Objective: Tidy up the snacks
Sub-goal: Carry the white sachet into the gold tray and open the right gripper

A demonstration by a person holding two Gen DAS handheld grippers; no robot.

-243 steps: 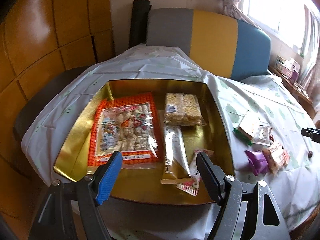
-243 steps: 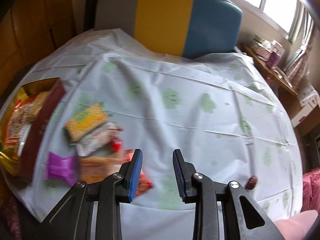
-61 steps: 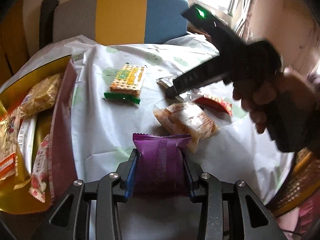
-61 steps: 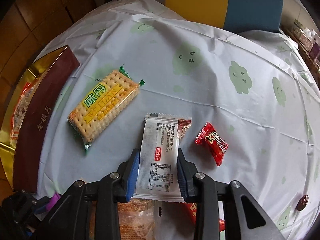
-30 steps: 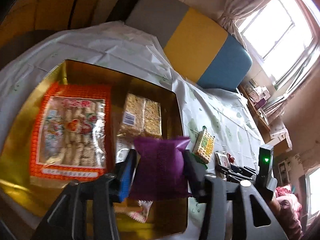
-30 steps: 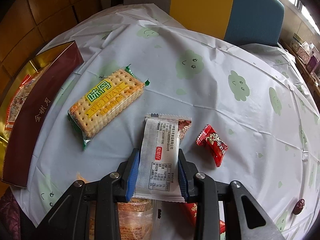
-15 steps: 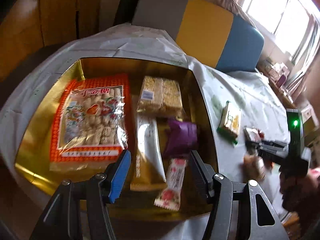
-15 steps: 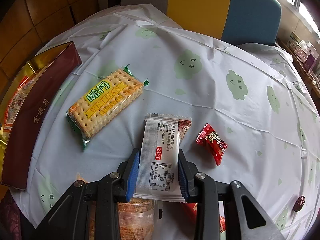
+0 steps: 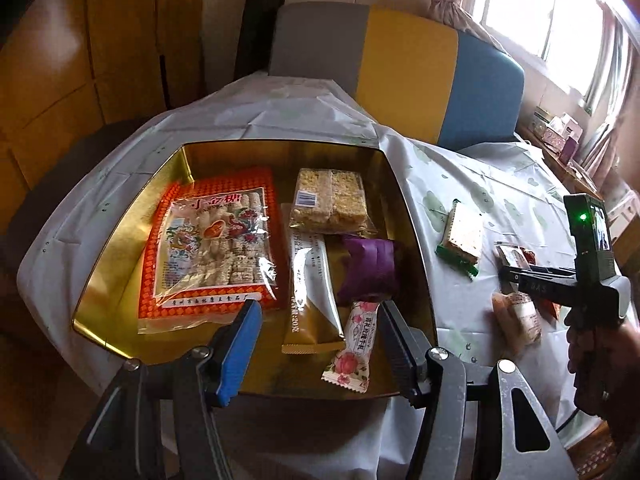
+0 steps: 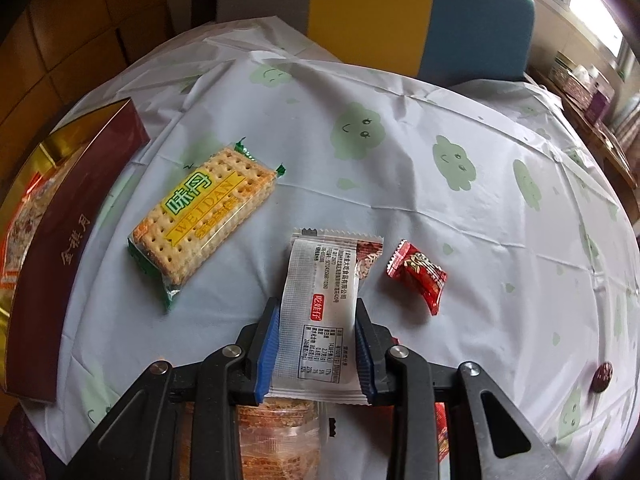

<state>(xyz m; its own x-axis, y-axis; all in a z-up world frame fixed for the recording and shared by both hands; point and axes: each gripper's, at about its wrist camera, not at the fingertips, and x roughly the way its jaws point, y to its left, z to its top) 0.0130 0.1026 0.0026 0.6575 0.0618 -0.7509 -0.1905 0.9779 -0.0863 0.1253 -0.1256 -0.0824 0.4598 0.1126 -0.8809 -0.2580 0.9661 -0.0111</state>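
Observation:
A gold tray (image 9: 128, 272) holds an orange-bordered biscuit bag (image 9: 212, 240), a pack of puffed rice bars (image 9: 330, 200), a long gold stick pack (image 9: 310, 292), a purple packet (image 9: 370, 268) and a pink flowered candy (image 9: 354, 344). My left gripper (image 9: 320, 326) hovers open above the tray's near edge, with nothing gripped. My right gripper (image 10: 316, 308) is shut on a white packet (image 10: 320, 304) lying on the tablecloth. A cracker pack (image 10: 204, 212) lies to its left and a red candy (image 10: 416, 272) to its right.
The tray's maroon side wall (image 10: 60, 248) stands at the left of the right wrist view. An orange snack bag (image 10: 276, 432) lies under the right gripper. A small dark round thing (image 10: 602, 376) sits at the cloth's right. A striped chair back (image 9: 408, 72) stands behind the table.
The purple packet has left my left gripper and now lies in the tray; that gripper has opened and swung back toward the tray's near edge. The right gripper has kept still on the white packet.

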